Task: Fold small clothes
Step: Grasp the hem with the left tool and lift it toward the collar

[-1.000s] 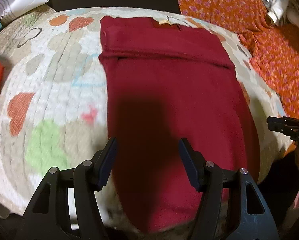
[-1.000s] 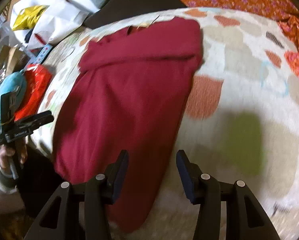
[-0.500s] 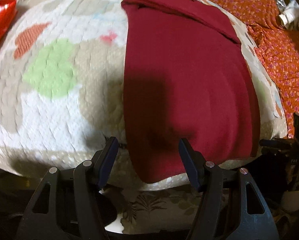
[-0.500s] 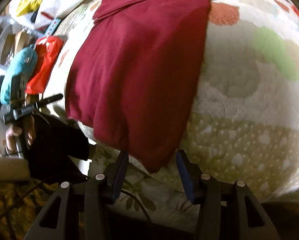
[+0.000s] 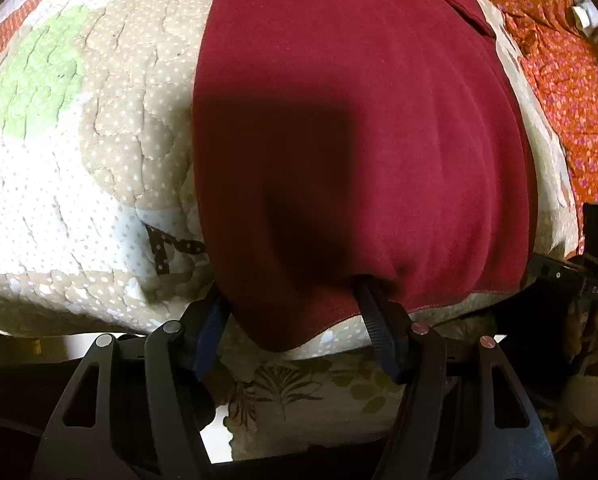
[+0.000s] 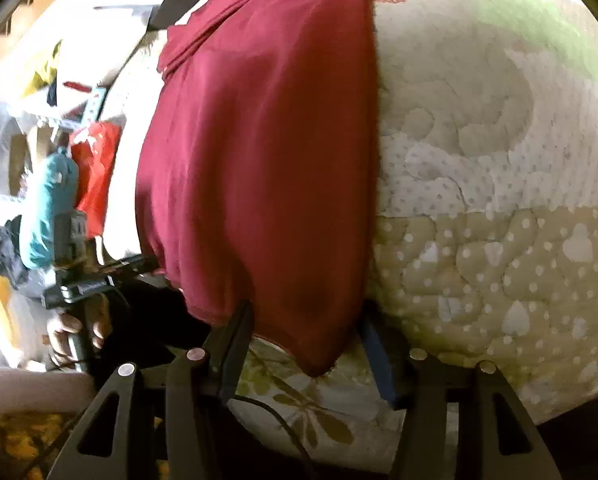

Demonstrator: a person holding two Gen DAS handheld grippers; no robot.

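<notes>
Dark red knit garment (image 5: 359,140), spread lengthwise on a patchwork quilt (image 5: 99,160), far end turned over in a narrow band, near hem drooping over the quilt's near edge above a leaf-print sheet (image 5: 291,380). Lay along the middle of the quilt, with bare patchwork to its left and a thin strip to its right before an orange floral cloth (image 5: 559,60).

Left gripper (image 5: 290,294): gaped about halfway and straddled the hem's near left corner, one finger just outside the cloth's left edge, the other tucked under the hem. Gripped nothing yet.

Right gripper (image 6: 305,314): had just been widening and stood open astride the near right corner, cloth between the fingers but unpinched, one tip hidden behind the hem.

Looked like the start of a lengthwise fold, near hem to far band. Called for pushing both tongs deeper before closing, to catch the full thickness of the hem and not just its loose lip. Called also for closing both together, lifting level, keeping the hem taut between the corners, and carrying it far without dragging the quilt along. Risked a skewed fold otherwise.
</notes>
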